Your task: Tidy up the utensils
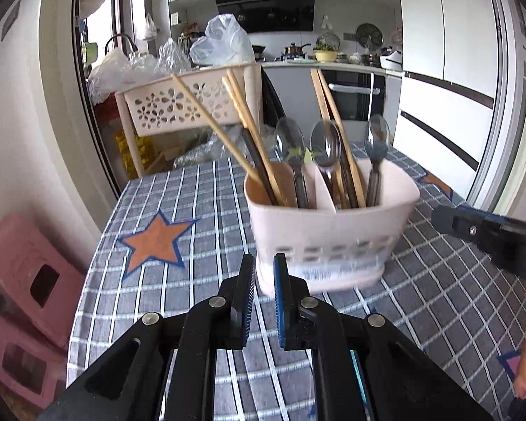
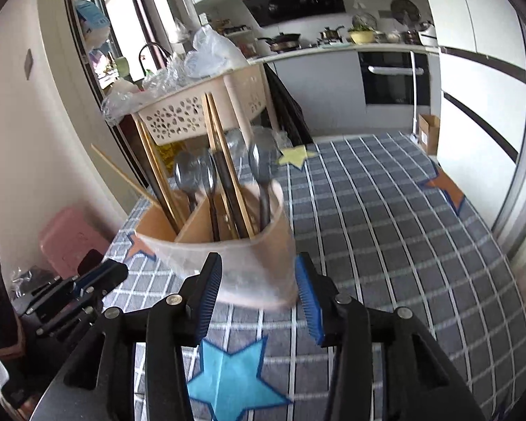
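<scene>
A white plastic utensil holder (image 1: 328,235) with two compartments stands on the checked tablecloth (image 1: 179,259). It holds wooden chopsticks (image 1: 249,129) and metal spoons (image 1: 291,144). My left gripper (image 1: 264,263) is just in front of the holder's lower left corner, its jaws nearly together with nothing between them. In the right wrist view the holder (image 2: 228,256) sits just beyond my right gripper (image 2: 259,263), whose jaws are wide open on either side of its near wall, holding nothing. The left gripper also shows there (image 2: 98,273).
A beige perforated basket rack (image 1: 179,101) with plastic bags stands behind the table. Pink stools (image 1: 28,273) are on the floor at the left. The table's right edge (image 2: 491,231) borders a white cabinet. A kitchen counter lies far behind.
</scene>
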Available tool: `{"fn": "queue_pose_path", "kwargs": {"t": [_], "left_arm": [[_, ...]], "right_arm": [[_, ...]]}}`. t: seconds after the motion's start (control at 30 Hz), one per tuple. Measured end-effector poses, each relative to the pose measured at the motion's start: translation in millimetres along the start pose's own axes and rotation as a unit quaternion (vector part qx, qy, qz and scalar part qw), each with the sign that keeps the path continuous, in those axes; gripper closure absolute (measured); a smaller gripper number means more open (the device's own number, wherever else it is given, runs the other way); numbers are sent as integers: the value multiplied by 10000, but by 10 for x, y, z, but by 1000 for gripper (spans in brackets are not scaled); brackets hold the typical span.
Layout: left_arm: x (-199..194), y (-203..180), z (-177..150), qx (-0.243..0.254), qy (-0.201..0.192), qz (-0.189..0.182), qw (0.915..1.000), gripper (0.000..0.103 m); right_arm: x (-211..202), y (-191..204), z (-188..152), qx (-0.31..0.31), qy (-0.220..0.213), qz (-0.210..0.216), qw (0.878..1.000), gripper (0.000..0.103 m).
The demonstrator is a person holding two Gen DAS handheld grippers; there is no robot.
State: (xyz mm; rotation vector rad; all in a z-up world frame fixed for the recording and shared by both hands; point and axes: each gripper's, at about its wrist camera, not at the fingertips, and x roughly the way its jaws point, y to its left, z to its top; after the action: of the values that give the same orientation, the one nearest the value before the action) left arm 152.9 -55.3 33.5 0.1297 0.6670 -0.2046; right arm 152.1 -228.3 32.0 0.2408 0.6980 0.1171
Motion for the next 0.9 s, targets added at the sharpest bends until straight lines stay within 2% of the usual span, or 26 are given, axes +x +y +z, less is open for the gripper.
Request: {"fn": "queue_pose_path", "kwargs": {"t": [0.23,0.47,0.5,0.53,0.6,0.77,0.87,0.9], "left_arm": [[-98,-17,-236,-25,165,-21,9999,61],[-136,48,-441,-178,412,-69,9990,60],[-148,59,-473,-185,433,-66,9989,40],[-162,69,-499,-191,450,-54,9988,0],[-206,96,-539,-219,400,94,9989,0],[-299,127,-585,-199,228,163,9994,0],[-347,144,-591,-255,157,489,9984,0],[-357,150,-591,-265,135,510,9983,0]], "right_arm": [[-40,-35,-328,140,289,-58,9995,47],[-88,-10,-520,168,448,-71,9988,44],[-98,-8,-543,180,461,-77,9987,44],[-111,-1,-556,187,469,-80,9987,44],[-126,9,-587,188,484,-86,9986,42],[-148,7,-642,196,521,-119,9984,38],[-163,22,-675,184,523,-171,9983,32],[-178,35,-688,150,499,-210,9984,26]]}}
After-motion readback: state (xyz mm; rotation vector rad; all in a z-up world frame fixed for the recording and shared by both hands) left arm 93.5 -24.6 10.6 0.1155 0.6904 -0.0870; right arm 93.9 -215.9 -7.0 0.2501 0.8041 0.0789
